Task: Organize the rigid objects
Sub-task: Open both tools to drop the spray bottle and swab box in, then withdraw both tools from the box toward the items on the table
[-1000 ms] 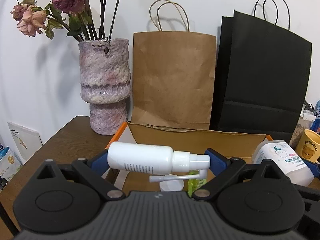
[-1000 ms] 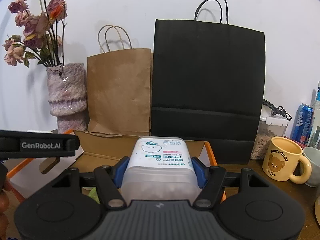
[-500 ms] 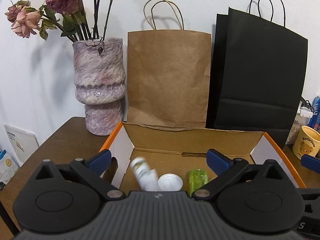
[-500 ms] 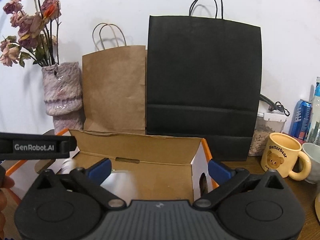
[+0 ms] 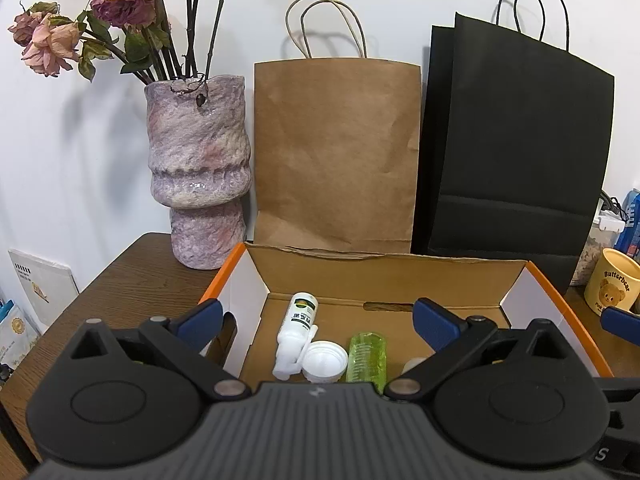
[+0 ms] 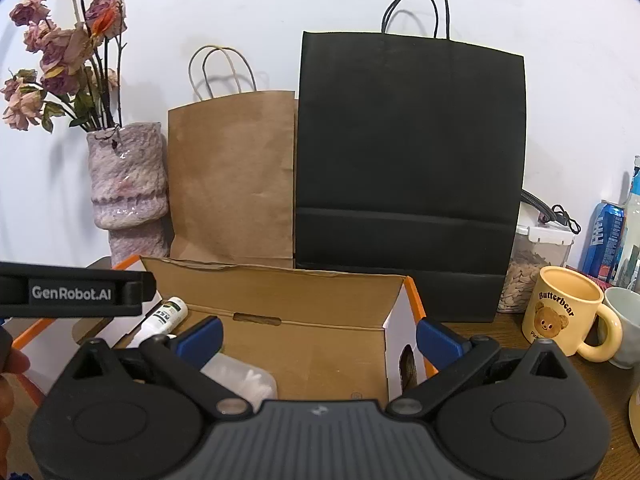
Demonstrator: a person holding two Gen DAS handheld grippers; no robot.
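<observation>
Both grippers hang over the open cardboard box (image 5: pixel 384 276) on the tabletop (image 5: pixel 132 280). The left gripper (image 5: pixel 318 318) is spread wide and empty; the right gripper (image 6: pixel 318 334) likewise. Inside the box lie a white spray bottle (image 5: pixel 298 320), a white cap (image 5: pixel 324 365), a green bottle (image 5: pixel 366 360) and a clear plastic case (image 6: pixel 244 378). Judged step: release complete. The next move calls for lifting clear and finding another loose item; none is visible here.
</observation>
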